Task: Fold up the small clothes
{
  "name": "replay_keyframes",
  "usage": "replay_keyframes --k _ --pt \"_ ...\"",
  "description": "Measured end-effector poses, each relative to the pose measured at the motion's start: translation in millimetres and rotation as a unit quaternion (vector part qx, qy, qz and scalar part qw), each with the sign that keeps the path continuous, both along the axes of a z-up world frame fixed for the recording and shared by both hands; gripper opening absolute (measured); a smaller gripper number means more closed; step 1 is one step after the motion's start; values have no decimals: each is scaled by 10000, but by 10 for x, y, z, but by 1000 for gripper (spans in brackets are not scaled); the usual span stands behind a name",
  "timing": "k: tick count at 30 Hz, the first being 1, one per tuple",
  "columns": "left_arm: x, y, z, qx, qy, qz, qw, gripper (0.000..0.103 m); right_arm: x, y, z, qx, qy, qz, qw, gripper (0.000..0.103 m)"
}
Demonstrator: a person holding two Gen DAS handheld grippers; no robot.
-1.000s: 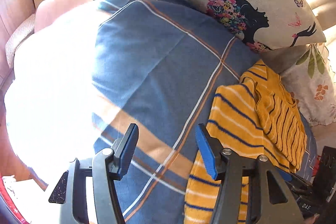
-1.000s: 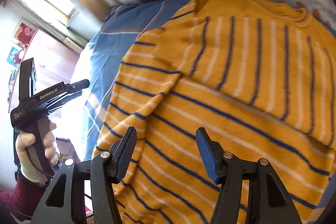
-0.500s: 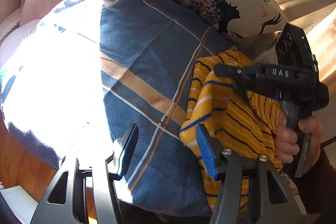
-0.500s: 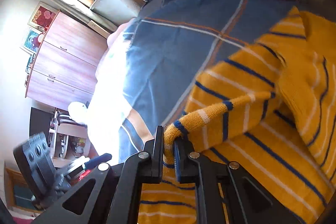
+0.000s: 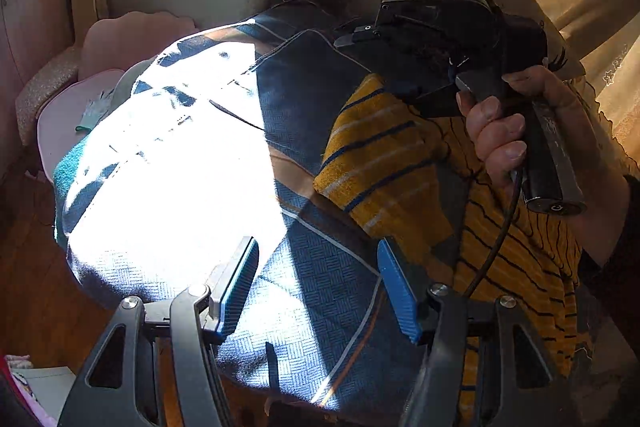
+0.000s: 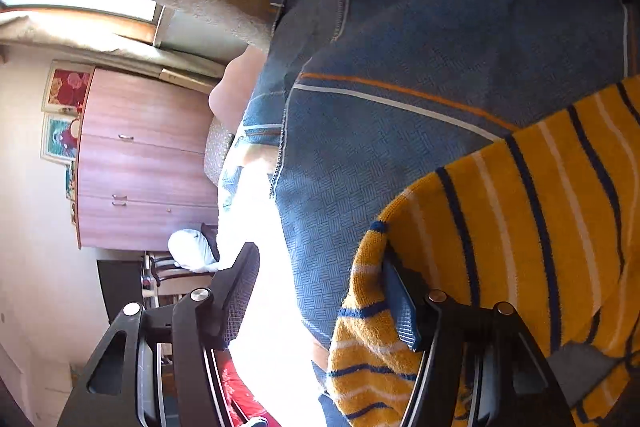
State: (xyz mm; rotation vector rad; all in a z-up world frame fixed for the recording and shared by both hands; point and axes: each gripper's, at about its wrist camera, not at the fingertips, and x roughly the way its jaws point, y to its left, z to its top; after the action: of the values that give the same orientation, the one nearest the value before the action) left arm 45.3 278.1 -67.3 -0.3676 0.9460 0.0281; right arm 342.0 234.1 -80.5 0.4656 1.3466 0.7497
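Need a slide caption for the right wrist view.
Right gripper, jaws open, beside a yellow striped sweater lying on a blue plaid blanket.

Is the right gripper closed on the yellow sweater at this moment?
No, the right gripper is open; the yellow sweater only drapes over one finger.

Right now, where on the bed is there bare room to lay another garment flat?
The blue plaid bedspread lies bare left of the yellow striped sweater, out to the pink cushions. Crowded on the right, where the sweater and right gripper sit.
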Motion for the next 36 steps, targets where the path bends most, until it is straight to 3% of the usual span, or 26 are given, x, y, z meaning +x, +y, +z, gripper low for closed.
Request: replay_keyframes --k 3,7,13,16,17,18,20,21,25,28,33,36 --pt "168 -236 -21 100 30 -344 9994 61 -146 -214 285 -75 -593 66 9982 65" --pt "422 -676 -99 293 58 -941 9951 61 -351 -870 547 -390 -1163 -252 9921 65" --pt "756 -1279 -404 1358 192 -1691 9760 61 -690 -1964 473 -764 -1028 -1086 9858 66" --pt "792 -1418 -504 1765 206 -1947 9646 61 -871 -2380 388 -848 -870 -1474 9816 66" --pt "805 -1425 -500 1810 180 -1994 9629 57 -929 -2509 357 -882 -825 -1612 9795 66" --pt "825 -1389 -487 1790 195 -1952 9641 36 -982 -2612 328 -917 -793 -1726 9775 66" --pt "880 -1207 -441 1574 271 -1758 9714 14 -1072 -2797 295 -989 -756 -1919 9735 66" --pt "886 -1060 -400 1249 295 -1623 9784 5 -1108 -2878 281 -1012 -754 -1994 9718 66" --pt "945 -361 -115 495 174 -564 9970 5 -1266 -3071 299 -1040 -804 -2117 9684 66" --pt "953 256 107 -191 -20 153 9997 5 -1323 -3061 300 -1121 -849 -2078 9680 66" --pt "1038 1159 217 -396 -96 1006 9941 5 -1366 -2931 166 -1265 -749 -1968 9694 65" --pt "1176 1348 263 -265 -90 1160 9929 5 -1430 -2844 62 -1363 -640 -1883 9705 65"
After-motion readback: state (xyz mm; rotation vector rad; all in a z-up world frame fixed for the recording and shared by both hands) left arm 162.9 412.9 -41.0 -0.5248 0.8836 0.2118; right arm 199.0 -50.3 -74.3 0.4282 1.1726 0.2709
